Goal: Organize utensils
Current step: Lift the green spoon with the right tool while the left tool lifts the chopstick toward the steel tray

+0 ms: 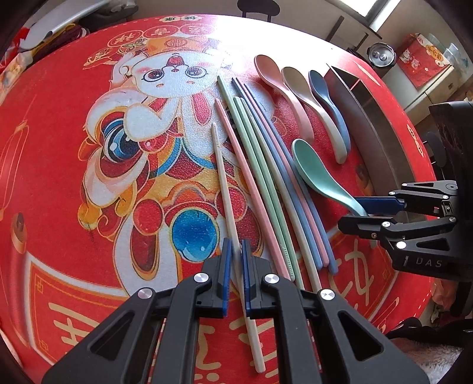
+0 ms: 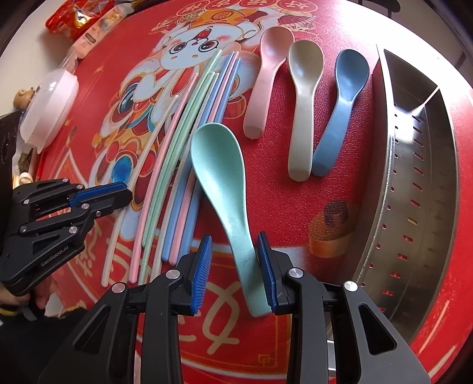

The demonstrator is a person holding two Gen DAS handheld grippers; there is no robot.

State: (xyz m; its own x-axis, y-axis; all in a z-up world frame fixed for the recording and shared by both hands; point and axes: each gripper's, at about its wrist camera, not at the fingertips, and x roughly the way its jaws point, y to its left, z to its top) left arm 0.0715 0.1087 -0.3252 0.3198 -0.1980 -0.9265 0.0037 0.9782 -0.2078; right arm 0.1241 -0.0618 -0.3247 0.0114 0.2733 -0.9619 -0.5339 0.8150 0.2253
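Note:
Several pastel chopsticks [image 1: 266, 165] lie side by side on a red printed mat; they also show in the right wrist view [image 2: 177, 141]. My left gripper [image 1: 236, 265] is nearly shut around a cream chopstick [image 1: 227, 201], its blue pads close on both sides. My right gripper [image 2: 233, 265] straddles the handle of a green spoon [image 2: 218, 165], with a gap at the left pad. The spoon also shows in the left wrist view [image 1: 316, 171]. Pink [image 2: 267, 76], beige [image 2: 303, 97] and blue [image 2: 340, 112] spoons lie beyond it.
A steel perforated utensil holder [image 2: 422, 165] with a divider lies on its side at the mat's right edge, also in the left wrist view [image 1: 369, 118]. A white lidded dish [image 2: 50, 103] and snack packets [image 2: 74, 17] sit at the far left.

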